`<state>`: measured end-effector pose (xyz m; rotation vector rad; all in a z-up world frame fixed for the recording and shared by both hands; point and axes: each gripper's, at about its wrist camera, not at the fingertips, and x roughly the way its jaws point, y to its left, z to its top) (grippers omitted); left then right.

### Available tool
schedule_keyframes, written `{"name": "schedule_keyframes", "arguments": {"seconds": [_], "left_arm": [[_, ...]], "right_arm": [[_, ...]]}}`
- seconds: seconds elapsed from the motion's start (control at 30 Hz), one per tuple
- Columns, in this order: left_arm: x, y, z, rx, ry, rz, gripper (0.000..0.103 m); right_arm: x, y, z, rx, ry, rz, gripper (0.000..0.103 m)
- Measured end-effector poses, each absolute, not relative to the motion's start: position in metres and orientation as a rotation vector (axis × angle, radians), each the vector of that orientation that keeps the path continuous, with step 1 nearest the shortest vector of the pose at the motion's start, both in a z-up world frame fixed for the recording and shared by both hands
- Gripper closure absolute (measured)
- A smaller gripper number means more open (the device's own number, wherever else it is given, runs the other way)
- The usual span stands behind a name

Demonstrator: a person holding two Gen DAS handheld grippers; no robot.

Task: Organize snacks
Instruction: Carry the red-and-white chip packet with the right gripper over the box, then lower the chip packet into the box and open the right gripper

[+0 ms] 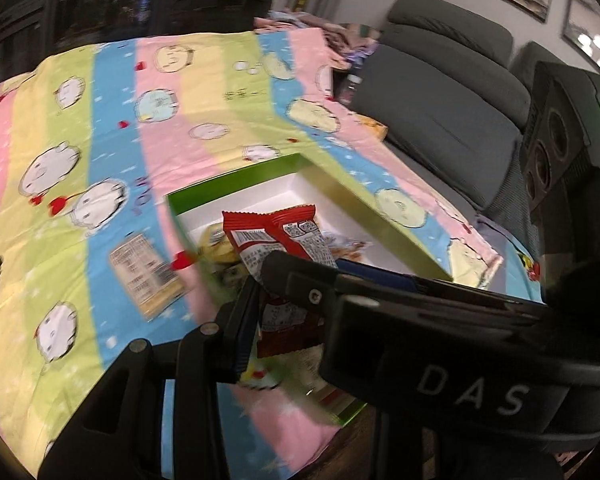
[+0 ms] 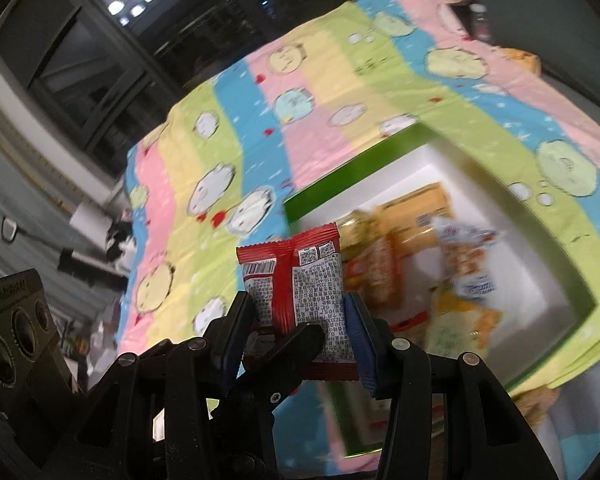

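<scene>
Right wrist view has the action: the right gripper (image 2: 298, 322) is clamped across a red snack packet (image 2: 296, 276), pads pressing its two side edges, printed back facing the camera. Over on the left wrist view, the left gripper (image 1: 260, 296) also pinches that red snack packet (image 1: 278, 236), low on its body, jaws narrow. Both hold it up above the green box (image 1: 384, 216), which sits on the striped cartoon blanket (image 1: 100, 128) with other snacks already inside. One pale packet (image 1: 144, 276) lies on the blanket beside the box. This packet looks light, thin and crinkly, likely slick foil, with contents that probably crush. Best hold is by the flat crimped seams or edges, gently.
</scene>
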<state>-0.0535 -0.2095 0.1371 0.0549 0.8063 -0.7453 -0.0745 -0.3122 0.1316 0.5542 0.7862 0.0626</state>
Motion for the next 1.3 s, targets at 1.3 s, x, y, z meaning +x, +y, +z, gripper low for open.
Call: {"name": "schedule_keyframes", "arguments": {"seconds": [1.3], "left_arm": [[-0.021, -0.286, 0.067, 0.022, 1.080, -0.918, 0.066]], "right_arm": [[-0.061, -0.377, 0.074, 0.586, 0.920, -0.172, 0.051]]}}
